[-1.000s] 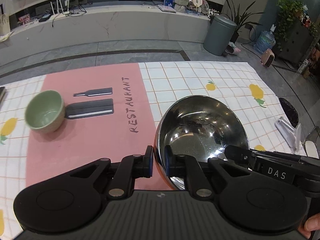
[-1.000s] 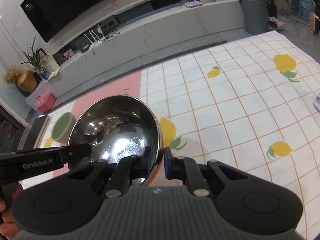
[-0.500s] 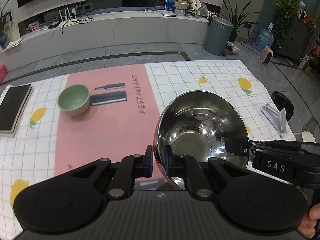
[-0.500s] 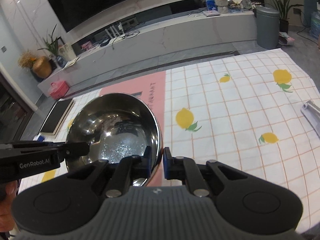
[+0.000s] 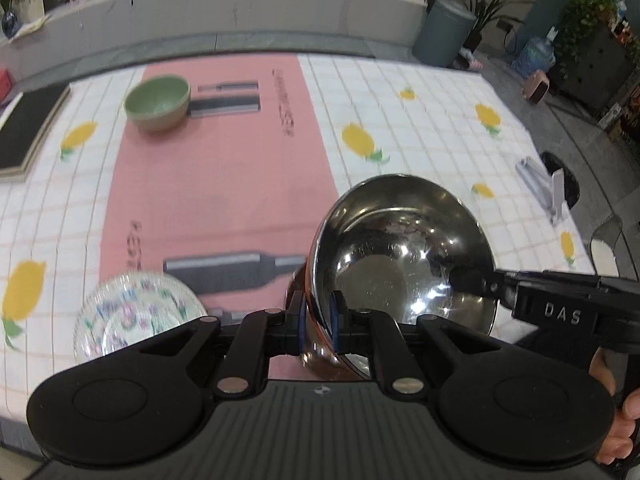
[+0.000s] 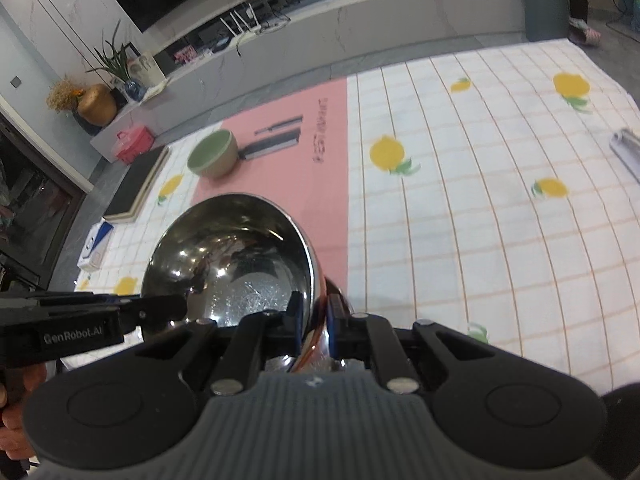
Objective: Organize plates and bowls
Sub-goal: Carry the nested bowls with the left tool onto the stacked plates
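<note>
A shiny steel bowl (image 5: 404,256) hangs above the table, carried by both grippers. My left gripper (image 5: 318,320) is shut on its near-left rim. My right gripper (image 6: 314,320) is shut on the opposite rim of the steel bowl (image 6: 228,260). Each gripper shows in the other's view, the right gripper (image 5: 486,286) at the bowl's right rim and the left gripper (image 6: 176,306) at its left rim. A green bowl (image 5: 157,101) stands far off on the pink mat; the green bowl (image 6: 213,153) is upright. A floral glass plate (image 5: 136,314) lies near the front edge, left of the steel bowl.
A pink placemat (image 5: 224,184) with printed cutlery lies on the lemon-print tablecloth (image 6: 480,220). A dark board (image 5: 28,128) sits at the far left. A metal stand (image 5: 540,184) lies at the right edge. A small white and blue box (image 6: 96,246) rests by the left edge.
Both grippers have drawn back toward the near edge with the steel bowl held between them and slightly higher. The green bowl looks farther away and the floral plate has come into view.
</note>
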Action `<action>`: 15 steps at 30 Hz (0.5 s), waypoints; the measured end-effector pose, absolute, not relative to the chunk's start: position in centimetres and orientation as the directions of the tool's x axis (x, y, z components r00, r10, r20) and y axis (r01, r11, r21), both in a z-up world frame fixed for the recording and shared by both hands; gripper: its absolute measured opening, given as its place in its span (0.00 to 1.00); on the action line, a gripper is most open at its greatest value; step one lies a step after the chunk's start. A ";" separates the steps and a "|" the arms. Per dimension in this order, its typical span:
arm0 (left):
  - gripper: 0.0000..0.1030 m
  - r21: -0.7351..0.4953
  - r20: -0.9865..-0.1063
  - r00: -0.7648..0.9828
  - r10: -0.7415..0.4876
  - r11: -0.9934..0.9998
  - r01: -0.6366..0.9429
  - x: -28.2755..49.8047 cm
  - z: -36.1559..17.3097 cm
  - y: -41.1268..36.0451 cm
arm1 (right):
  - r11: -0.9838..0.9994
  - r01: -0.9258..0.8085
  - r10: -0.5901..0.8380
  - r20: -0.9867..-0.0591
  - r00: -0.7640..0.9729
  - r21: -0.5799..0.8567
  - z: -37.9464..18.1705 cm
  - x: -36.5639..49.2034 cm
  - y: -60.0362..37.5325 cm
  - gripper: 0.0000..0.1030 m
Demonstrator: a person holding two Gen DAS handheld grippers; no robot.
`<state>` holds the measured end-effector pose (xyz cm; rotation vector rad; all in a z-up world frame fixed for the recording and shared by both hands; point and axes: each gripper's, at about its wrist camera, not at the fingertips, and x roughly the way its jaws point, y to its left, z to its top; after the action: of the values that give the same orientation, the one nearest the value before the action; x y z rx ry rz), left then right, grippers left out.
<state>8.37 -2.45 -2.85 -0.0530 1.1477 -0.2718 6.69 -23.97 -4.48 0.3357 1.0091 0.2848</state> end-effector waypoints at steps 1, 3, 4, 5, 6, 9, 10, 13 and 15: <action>0.13 -0.182 -0.898 0.369 -0.239 0.966 0.183 8.2 -3.3 -2.5 | 0.915 -0.075 0.378 -0.780 0.499 0.396 -4.7 6.6 -23.9 0.09; 0.12 -0.196 -0.906 0.345 -0.246 0.965 0.172 8.2 -4.0 -2.4 | 0.921 -0.070 0.367 -0.791 0.490 0.384 -5.1 6.5 -23.8 0.09; 0.12 -0.206 -0.908 0.335 -0.251 0.965 0.164 8.2 -4.3 -2.2 | 0.923 -0.069 0.363 -0.795 0.485 0.379 -5.2 6.5 -23.7 0.09; 0.12 -0.216 -0.909 0.328 -0.257 0.964 0.158 8.2 -4.6 -2.1 | 0.924 -0.068 0.361 -0.798 0.482 0.377 -5.5 6.5 -23.7 0.09; 0.12 -0.219 -0.910 0.324 -0.259 0.963 0.155 8.2 -4.8 -2.0 | 0.924 -0.065 0.360 -0.802 0.477 0.377 -5.7 6.6 -23.7 0.09; 0.12 -0.219 -0.914 0.313 -0.257 0.964 0.151 8.3 -5.2 -2.1 | 0.923 -0.054 0.361 -0.811 0.460 0.380 -6.4 6.8 -23.8 0.09; 0.13 -0.217 -0.917 0.308 -0.255 0.964 0.151 8.3 -5.4 -2.2 | 0.924 -0.051 0.359 -0.814 0.456 0.379 -6.6 6.9 -23.8 0.09; 0.13 -0.218 -0.924 0.286 -0.252 0.965 0.146 8.5 -6.0 -2.1 | 0.925 -0.040 0.356 -0.821 0.447 0.379 -7.0 7.2 -23.8 0.09; 0.13 -0.214 -0.928 0.280 -0.248 0.966 0.146 8.6 -6.3 -2.1 | 0.924 -0.037 0.357 -0.823 0.442 0.381 -7.3 7.4 -23.8 0.09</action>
<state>8.56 -2.10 -6.27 -0.0927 1.2604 -0.2646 7.39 -23.84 -7.30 0.3295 1.0904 0.2502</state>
